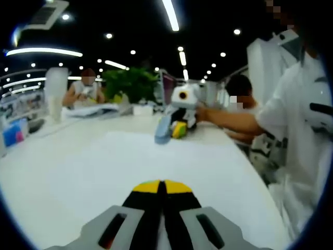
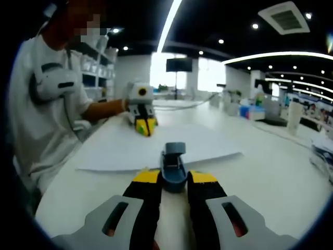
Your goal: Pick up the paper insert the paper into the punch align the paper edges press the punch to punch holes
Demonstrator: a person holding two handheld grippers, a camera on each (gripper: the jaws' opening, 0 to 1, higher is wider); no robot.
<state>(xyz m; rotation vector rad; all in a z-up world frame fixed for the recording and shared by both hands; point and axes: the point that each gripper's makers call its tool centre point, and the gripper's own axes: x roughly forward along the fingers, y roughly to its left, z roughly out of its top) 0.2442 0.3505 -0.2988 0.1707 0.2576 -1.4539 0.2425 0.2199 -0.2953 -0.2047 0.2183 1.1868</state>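
Note:
A white sheet of paper (image 2: 151, 146) lies flat on the white table (image 2: 281, 166). The blue-grey hole punch (image 2: 173, 162) sits at its near edge, with the sheet running into its mouth. My right gripper (image 2: 175, 177) is shut on the punch's rear, one jaw on each side. In the left gripper view the same punch (image 1: 162, 130) stands at the paper's (image 1: 156, 161) far edge, with the right gripper (image 1: 179, 127) behind it. My left gripper (image 1: 162, 186) is shut, its yellow tips together low over the sheet. From the right gripper view, the left gripper (image 2: 145, 126) touches the paper's far edge.
The person in white (image 2: 47, 104) stands along the table's edge, holding both grippers. Other people (image 1: 83, 91) sit at a far table near a green plant (image 1: 130, 83). Bottles and boxes (image 2: 255, 107) stand at the table's far end.

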